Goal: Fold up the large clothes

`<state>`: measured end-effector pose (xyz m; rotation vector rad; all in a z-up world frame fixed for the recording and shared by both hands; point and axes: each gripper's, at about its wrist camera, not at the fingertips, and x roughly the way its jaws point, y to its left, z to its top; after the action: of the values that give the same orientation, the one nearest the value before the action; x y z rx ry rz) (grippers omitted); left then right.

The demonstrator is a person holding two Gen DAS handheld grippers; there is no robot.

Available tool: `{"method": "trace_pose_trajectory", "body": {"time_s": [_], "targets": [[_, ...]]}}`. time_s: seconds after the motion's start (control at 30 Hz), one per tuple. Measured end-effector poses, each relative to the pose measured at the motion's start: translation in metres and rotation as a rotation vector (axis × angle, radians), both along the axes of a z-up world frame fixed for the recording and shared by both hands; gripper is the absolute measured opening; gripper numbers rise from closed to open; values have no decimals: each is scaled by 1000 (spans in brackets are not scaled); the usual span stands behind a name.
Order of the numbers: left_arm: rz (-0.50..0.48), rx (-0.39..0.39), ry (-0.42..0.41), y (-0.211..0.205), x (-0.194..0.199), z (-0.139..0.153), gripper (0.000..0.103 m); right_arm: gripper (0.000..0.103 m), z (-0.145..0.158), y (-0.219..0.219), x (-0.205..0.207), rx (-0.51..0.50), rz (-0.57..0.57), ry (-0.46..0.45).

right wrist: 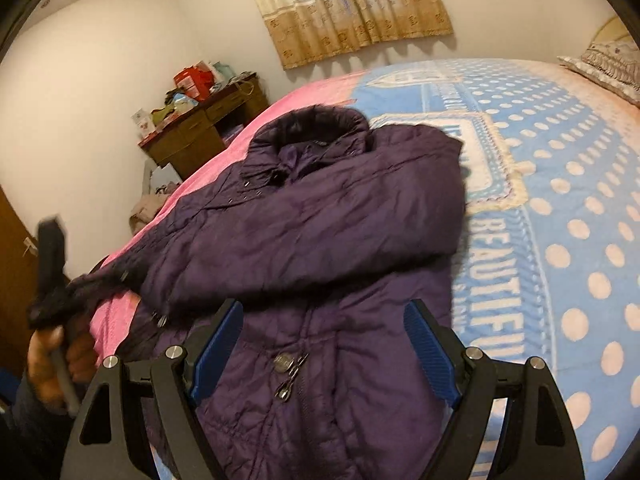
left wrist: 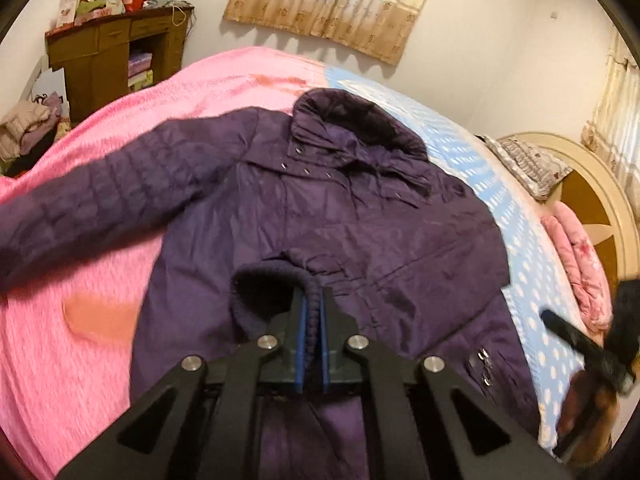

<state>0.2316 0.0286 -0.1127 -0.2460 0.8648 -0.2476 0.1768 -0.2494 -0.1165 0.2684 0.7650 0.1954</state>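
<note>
My left gripper point(left wrist: 313, 312) sits low and near in its own view, jaws drawn almost together on the knitted sleeve cuff point(left wrist: 276, 280), blue pads point(left wrist: 305, 344) pressing it from both sides. From the right wrist view it shows at the far left, blurred, with my left hand point(right wrist: 60, 356) wrapped around its handle. My right gripper point(right wrist: 324, 348) has its jaws spread wide, nothing between the blue pads, tilted down over the near part of the scene.
</note>
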Motion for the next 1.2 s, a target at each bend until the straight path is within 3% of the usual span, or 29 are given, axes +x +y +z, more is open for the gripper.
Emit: {"method": "trace_pose_trajectory", "body": {"time_s": [0.1, 0.2, 0.37, 0.57, 0.7, 0.8, 0.9, 1.0, 1.03, 1.13, 1.2], "targets": [[-20, 7, -1, -8, -19, -3, 5, 83, 6, 0, 20, -20, -9, -3], [-14, 104, -51, -17, -21, -11, 5, 83, 2, 11, 47, -82, 0, 15], [9, 160, -29, -15, -14, -30, 7, 83, -27, 29, 88, -179, 16, 96], [-18, 195, -61, -18, -11, -38, 8, 83, -62, 29, 99, -189, 21, 143], [-22, 206, -113, -15, -4, -21, 6, 83, -53, 24, 95, -157, 10, 116], [9, 195, -132, -6, 6, -7, 6, 83, -29, 24, 86, -135, -5, 57], [15, 215, -123, -4, 9, -11, 6, 83, -6, 28, 85, -126, -4, 1], [-27, 232, -72, -11, 5, -28, 7, 83, -8, 33, 98, -171, 8, 17], [-24, 247, -74, -12, 1, -30, 9, 83, -12, 34, 104, -175, 7, 31], [41, 288, -101, -6, -5, -21, 32, 83, -31, 31, 120, -194, -20, 84], [96, 274, -167, 2, -11, -4, 44, 83, -43, 30, 128, -212, -18, 108]]}}
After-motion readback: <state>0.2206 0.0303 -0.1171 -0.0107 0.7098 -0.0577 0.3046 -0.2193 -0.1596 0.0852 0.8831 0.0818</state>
